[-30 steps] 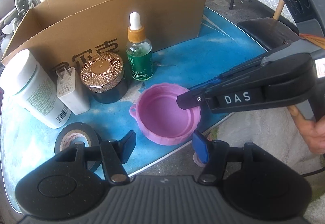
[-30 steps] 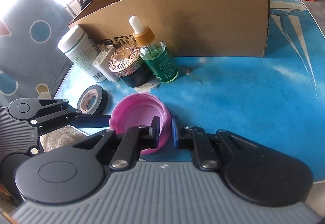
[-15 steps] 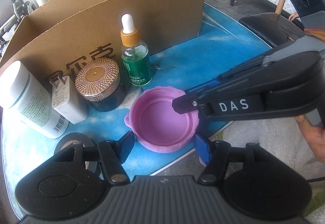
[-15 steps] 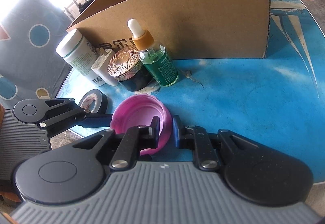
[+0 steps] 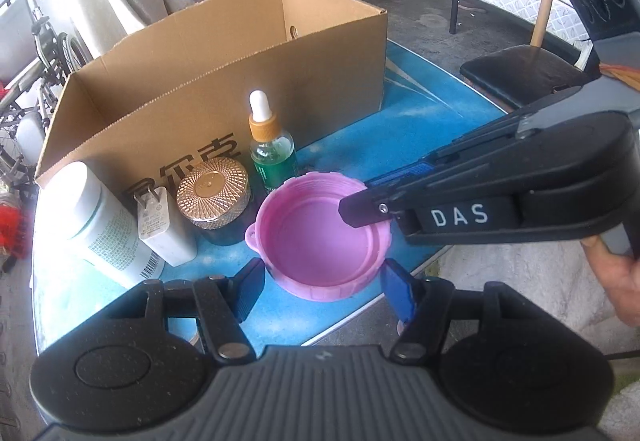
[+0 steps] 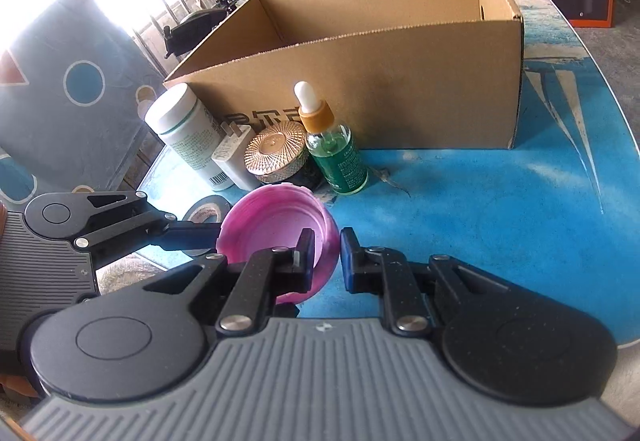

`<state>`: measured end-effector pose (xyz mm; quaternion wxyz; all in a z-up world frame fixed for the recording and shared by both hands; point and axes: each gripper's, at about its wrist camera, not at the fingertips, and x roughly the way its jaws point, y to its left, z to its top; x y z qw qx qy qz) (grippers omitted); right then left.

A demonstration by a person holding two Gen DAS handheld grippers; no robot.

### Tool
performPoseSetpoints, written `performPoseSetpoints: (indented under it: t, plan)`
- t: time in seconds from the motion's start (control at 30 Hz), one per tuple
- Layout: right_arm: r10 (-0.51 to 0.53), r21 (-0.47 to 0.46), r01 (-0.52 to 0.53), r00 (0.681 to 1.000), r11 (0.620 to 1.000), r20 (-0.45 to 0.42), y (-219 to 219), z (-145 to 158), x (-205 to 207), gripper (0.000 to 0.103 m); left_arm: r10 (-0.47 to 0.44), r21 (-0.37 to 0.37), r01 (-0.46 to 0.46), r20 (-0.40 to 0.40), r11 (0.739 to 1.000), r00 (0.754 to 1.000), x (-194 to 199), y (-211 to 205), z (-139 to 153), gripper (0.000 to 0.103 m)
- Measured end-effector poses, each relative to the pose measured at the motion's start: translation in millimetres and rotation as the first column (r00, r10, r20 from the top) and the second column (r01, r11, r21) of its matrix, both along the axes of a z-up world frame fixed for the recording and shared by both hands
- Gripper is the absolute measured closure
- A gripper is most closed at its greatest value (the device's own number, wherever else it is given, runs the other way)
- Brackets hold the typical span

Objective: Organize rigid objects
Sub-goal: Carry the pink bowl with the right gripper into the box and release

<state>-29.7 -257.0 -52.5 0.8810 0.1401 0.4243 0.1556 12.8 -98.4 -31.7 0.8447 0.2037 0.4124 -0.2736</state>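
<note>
Blue tabletop (image 6: 500, 209): cardboard box (image 6: 380, 81) at 12 o'clock. Right gripper (image 6: 326, 259) clamps pink lid (image 5: 320, 241) rim; left gripper (image 5: 322, 283) half-open beneath, empty. Lift level, clear box wall, then release.

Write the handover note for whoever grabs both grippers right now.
Right gripper: shut on the pink lid's wall, lid off the table.
Left gripper: open, its fingers either side of the lid, not pressing.
Done: nothing visible inside the cardboard box.
Left: lid, dropper bottle, gold-lidded jar, white charger, white bottle, tape roll.
</note>
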Motion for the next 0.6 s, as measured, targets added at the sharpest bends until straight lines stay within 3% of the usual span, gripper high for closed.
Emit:
performPoseSetpoints:
  t: [0.3, 0.47, 0.6]
  plan:
    - [0.022, -0.02, -0.018, 0.977, 1.0, 0.212, 8, 74, -18, 0.089, 0.04, -0.061, -0.029, 0.189, 0.998, 0.981, -21, 16, 61, 0.038]
    - [0.085, -0.061, -0.068, 0.94, 0.996, 0.33, 14, 117, -1, 0.09, 0.079, -0.083, -0.057, 0.285, 0.995, 0.955, 1, 22, 95, 0.038]
    - [0.147, -0.089, -0.124, 0.932, 0.988, 0.33, 18, 137, 40, 0.09, 0.123, -0.101, -0.098, 0.284, 0.99, 0.951, 35, 26, 110, 0.038]
